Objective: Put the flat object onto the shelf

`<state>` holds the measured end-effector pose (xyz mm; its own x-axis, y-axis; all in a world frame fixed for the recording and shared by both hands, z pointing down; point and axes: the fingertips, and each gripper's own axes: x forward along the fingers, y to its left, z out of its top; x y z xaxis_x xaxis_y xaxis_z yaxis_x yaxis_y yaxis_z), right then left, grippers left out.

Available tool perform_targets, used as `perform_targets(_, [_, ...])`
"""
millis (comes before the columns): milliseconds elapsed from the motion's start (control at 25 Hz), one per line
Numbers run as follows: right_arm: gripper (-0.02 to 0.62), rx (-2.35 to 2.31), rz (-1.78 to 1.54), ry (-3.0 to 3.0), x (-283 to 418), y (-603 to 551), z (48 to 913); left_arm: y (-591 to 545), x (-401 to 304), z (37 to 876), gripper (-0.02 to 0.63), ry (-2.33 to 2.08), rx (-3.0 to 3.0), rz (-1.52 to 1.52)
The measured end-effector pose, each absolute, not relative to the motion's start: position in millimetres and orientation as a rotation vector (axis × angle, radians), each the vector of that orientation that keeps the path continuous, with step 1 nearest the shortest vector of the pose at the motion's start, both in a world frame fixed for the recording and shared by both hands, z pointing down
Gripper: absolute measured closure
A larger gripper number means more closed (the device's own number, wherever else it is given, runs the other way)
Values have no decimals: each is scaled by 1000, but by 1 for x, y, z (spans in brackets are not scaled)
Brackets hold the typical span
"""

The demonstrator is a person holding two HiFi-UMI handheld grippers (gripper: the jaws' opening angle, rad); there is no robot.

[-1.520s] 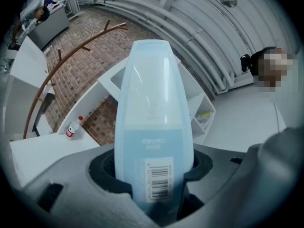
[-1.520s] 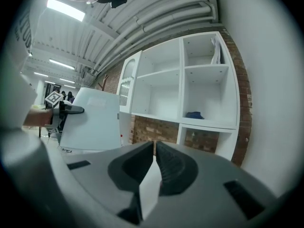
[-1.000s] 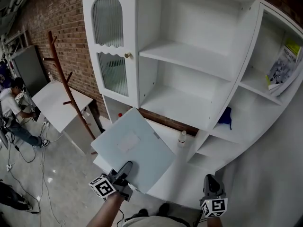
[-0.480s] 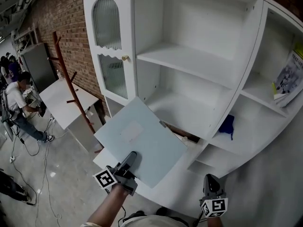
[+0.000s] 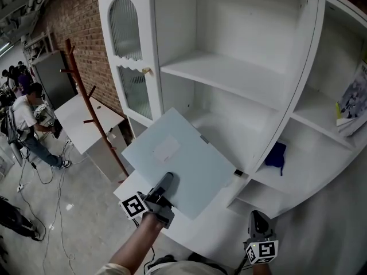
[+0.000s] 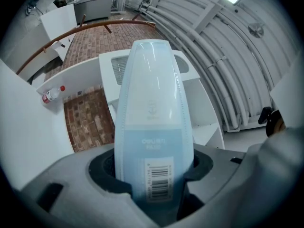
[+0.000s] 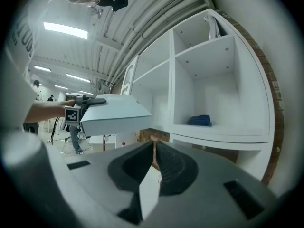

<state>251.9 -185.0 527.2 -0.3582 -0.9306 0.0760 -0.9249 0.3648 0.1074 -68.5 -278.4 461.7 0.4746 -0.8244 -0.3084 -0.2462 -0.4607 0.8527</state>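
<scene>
The flat object (image 5: pixel 179 158) is a pale blue, thin square case with a barcode label (image 6: pixel 154 175). It is held tilted in the air in front of the white shelf unit (image 5: pixel 229 73), near its lower open compartment. My left gripper (image 5: pixel 164 183) is shut on the case's near edge. From the left gripper view the case (image 6: pixel 153 108) runs straight out between the jaws. My right gripper (image 5: pixel 259 227) hangs low at the right, shut and empty. In the right gripper view the case (image 7: pixel 111 112) shows at the left.
A blue cloth (image 5: pixel 276 154) lies on a right-hand shelf, and a booklet (image 5: pixel 354 99) leans higher up. The cabinet has a glass door (image 5: pixel 129 56) at the left. A wooden coat rack (image 5: pixel 86 105), a white table (image 5: pixel 80 122) and a seated person (image 5: pixel 26 119) are further left.
My left gripper has carried the case up and to the right, closer to the shelf unit. The right gripper has stayed in place.
</scene>
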Motion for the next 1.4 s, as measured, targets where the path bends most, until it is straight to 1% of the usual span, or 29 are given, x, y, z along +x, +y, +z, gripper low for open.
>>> perform_targets(600, [560, 1676, -53, -2540, 275, -204, 529, -313, -41, 453, 331, -872, 1895, -978])
perform_targets(1080, [560, 1721, -67, -2530, 258, -214, 520, -361, -44, 446, 325, -895, 1891, -948])
perform_targets(1400, [560, 1760, -88, -2506, 243, -221, 510, -389, -28, 435, 313, -862, 1925, -902])
